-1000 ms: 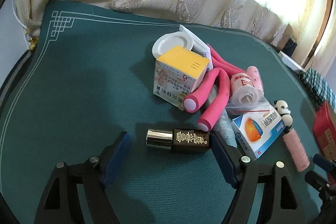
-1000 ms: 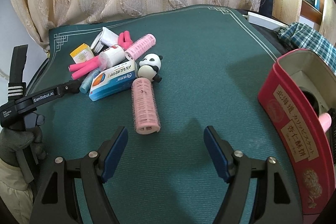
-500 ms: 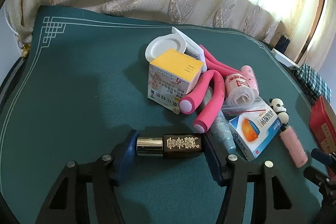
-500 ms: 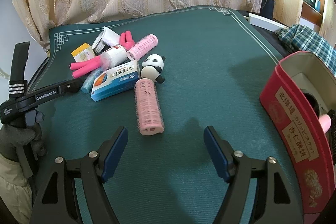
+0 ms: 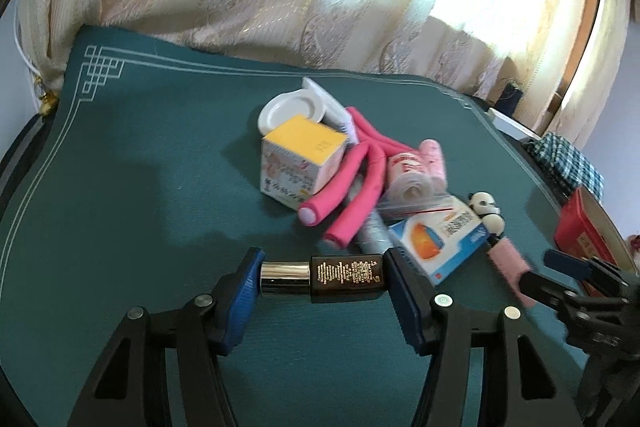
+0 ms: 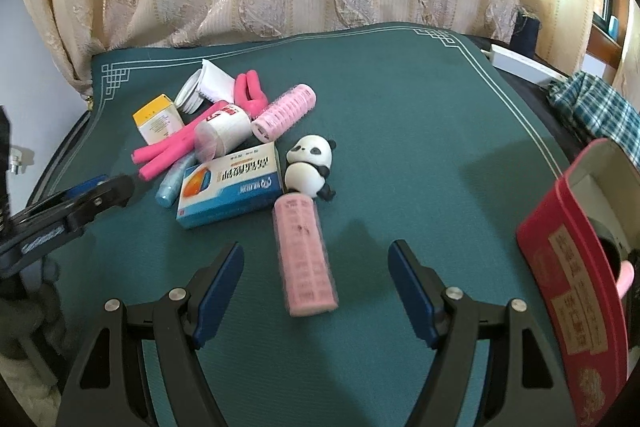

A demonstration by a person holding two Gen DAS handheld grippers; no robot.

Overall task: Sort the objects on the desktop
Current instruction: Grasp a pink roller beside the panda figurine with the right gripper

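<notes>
My left gripper [image 5: 322, 277] is shut on a dark cosmetic bottle [image 5: 345, 278] with a silver cap, held end to end between the blue pads, a little above the green mat. Behind it lies a pile: a yellow-topped box [image 5: 301, 159], pink foam rollers [image 5: 352, 187], a blue and white medicine box [image 5: 438, 239] and a panda figure [image 5: 486, 211]. My right gripper [image 6: 316, 287] is open, with a pink hair roller [image 6: 305, 255] lying on the mat between its fingers. The same pile shows in the right wrist view, with the medicine box [image 6: 228, 197] and panda [image 6: 310, 169].
A red tin box [image 6: 576, 283] stands open at the right edge of the mat, also in the left wrist view [image 5: 584, 227]. A second pink roller [image 6: 286, 111], a white lid [image 5: 291, 110] and a checked cloth [image 6: 592, 107] lie further back. Curtains hang behind the table.
My left gripper closed on the dark bottle and lifted it slightly. My right gripper moved forward, so the pink roller now lies between its open fingers.
</notes>
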